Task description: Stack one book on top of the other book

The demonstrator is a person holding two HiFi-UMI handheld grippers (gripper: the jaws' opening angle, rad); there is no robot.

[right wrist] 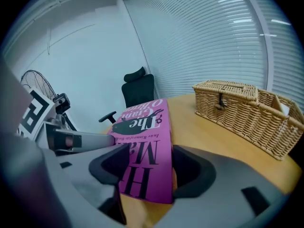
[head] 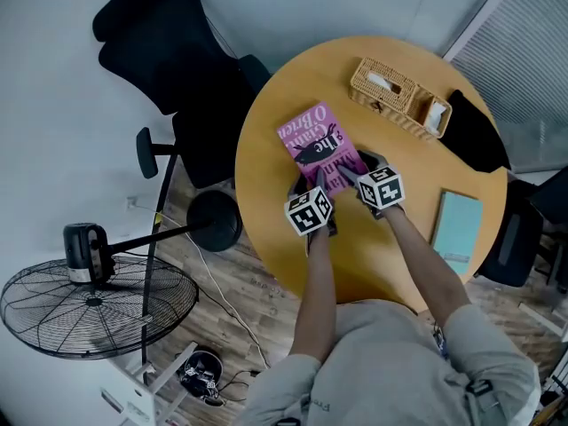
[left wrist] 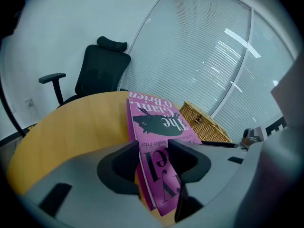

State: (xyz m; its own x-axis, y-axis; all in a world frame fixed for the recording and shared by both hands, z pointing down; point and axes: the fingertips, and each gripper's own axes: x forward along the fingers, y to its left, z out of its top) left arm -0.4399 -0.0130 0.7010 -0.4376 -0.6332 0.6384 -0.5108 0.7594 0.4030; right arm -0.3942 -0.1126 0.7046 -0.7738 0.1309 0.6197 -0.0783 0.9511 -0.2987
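Left tool (left wrist: pixel 154 159), right tool (right wrist: pixel 145 169), black-lettered magenta book (head: pixel 312 138) clamped

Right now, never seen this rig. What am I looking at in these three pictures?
No robot: a person holds a two-jaw gripper in each hand. The head view comes from a camera on their head, looking down. The two gripper views ride on the grippers and look along the jaws. On the round table lie a pink book, a teal book and a wicker basket. The left gripper and right gripper both clamp the pink book's near edge.
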